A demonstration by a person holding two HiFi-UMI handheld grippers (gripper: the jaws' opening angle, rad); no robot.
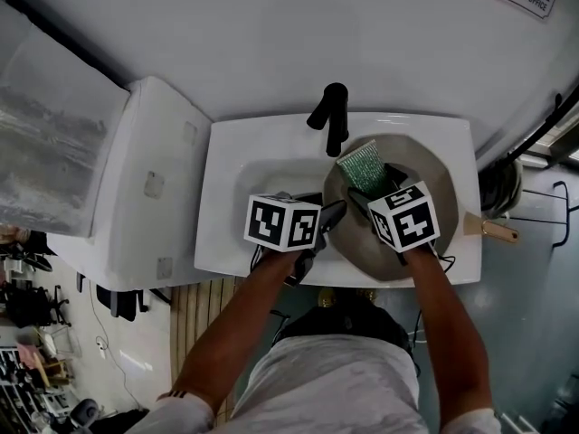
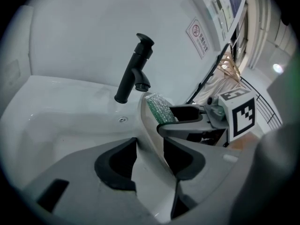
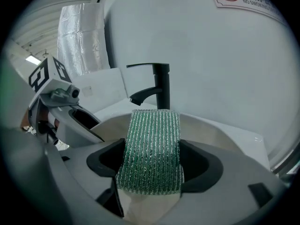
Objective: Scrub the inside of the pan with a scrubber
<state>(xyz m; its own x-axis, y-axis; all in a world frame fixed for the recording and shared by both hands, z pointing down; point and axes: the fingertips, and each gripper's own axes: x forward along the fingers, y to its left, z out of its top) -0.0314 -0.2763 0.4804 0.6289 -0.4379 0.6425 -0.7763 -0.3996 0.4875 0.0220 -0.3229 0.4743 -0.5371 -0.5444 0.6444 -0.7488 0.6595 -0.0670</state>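
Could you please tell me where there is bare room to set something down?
Free: left half of white sink basin, between black faucet and white cabinet. Crowded: right half, with round grey pan, green scrubber, left tool, right tool.

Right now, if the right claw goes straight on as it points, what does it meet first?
Its scrubber would likely press the pan's inner wall first; the faucet stands beyond.

One sink (image 1: 233,183) holds one pan (image 1: 362,250); behind the sink, one faucet (image 1: 333,120); over the sink, one scrubber (image 1: 364,165) and two grippers: left gripper (image 1: 330,217), right gripper (image 1: 364,197).
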